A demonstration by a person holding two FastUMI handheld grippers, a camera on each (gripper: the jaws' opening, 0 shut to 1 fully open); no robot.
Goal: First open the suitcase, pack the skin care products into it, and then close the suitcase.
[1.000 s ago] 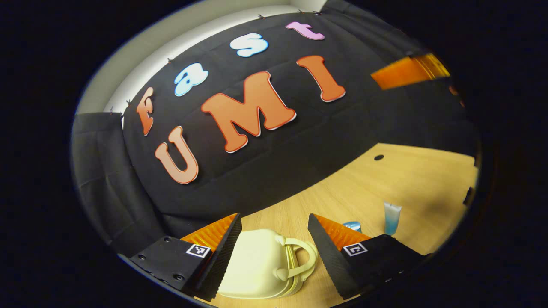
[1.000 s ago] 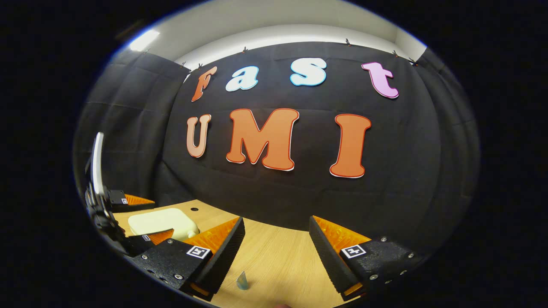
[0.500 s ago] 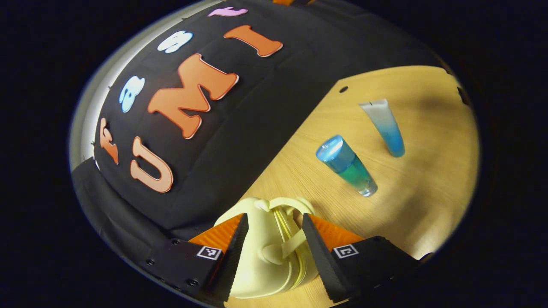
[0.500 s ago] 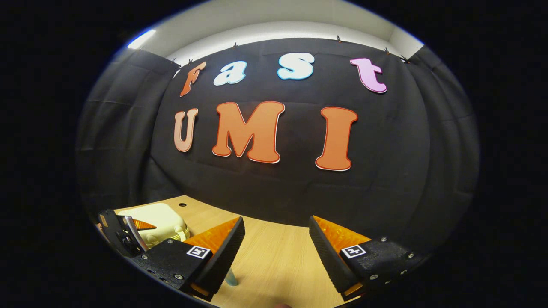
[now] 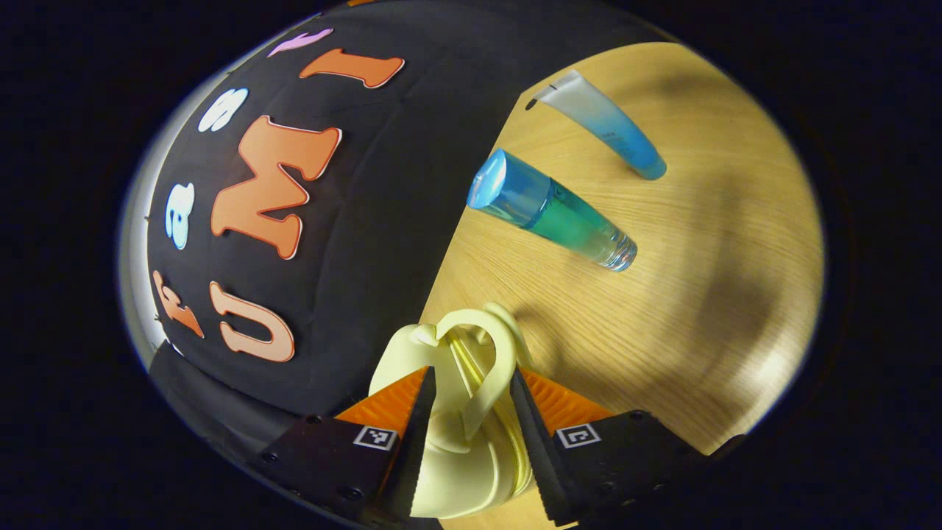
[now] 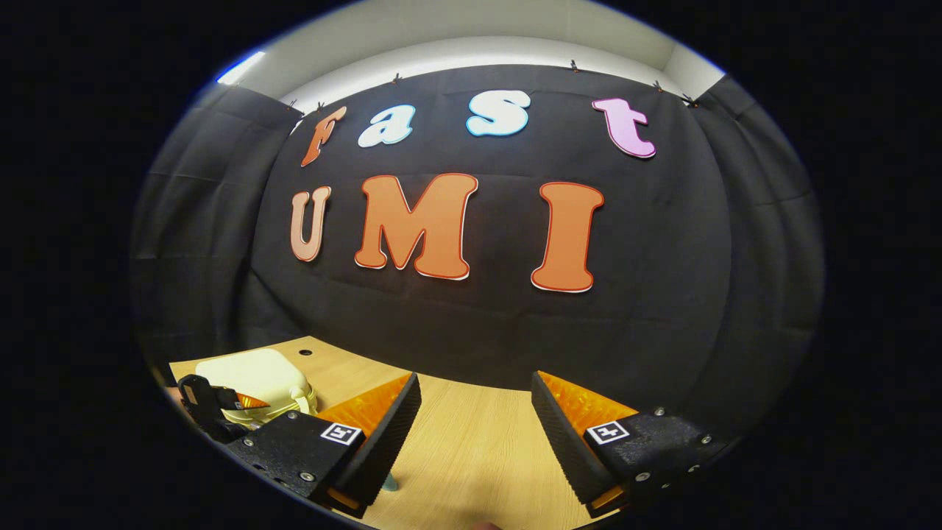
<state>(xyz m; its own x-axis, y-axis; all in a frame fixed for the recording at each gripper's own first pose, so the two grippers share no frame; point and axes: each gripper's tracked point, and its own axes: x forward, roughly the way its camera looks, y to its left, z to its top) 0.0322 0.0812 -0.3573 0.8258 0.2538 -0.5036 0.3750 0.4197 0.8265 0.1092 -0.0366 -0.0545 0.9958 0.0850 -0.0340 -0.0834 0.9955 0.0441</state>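
The small pale-yellow suitcase (image 5: pixel 460 456) lies closed on the wooden table (image 5: pixel 699 309), its looped handle (image 5: pixel 489 353) pointing away from me. My left gripper (image 5: pixel 472 372) is rolled well over to one side, and its fingers have closed in on the handle end of the case, touching it on both sides. Beyond it stand a blue-green bottle (image 5: pixel 548 213) and a blue-and-white tube (image 5: pixel 603 125). My right gripper (image 6: pixel 475 383) hangs open over bare table to the right of the suitcase (image 6: pixel 257 375). The left gripper (image 6: pixel 210 401) shows at that case's near side.
The black cloth wall rises right behind the table's far edge. A small cable hole (image 6: pixel 304 352) sits in the tabletop near the suitcase. A blue item (image 6: pixel 388 482) peeks out under my right gripper's left finger. Open tabletop lies around the two products.
My left gripper has rolled further, moved onto the suitcase's handle end and narrowed its fingers around it. The right gripper stayed open and barely drifted.
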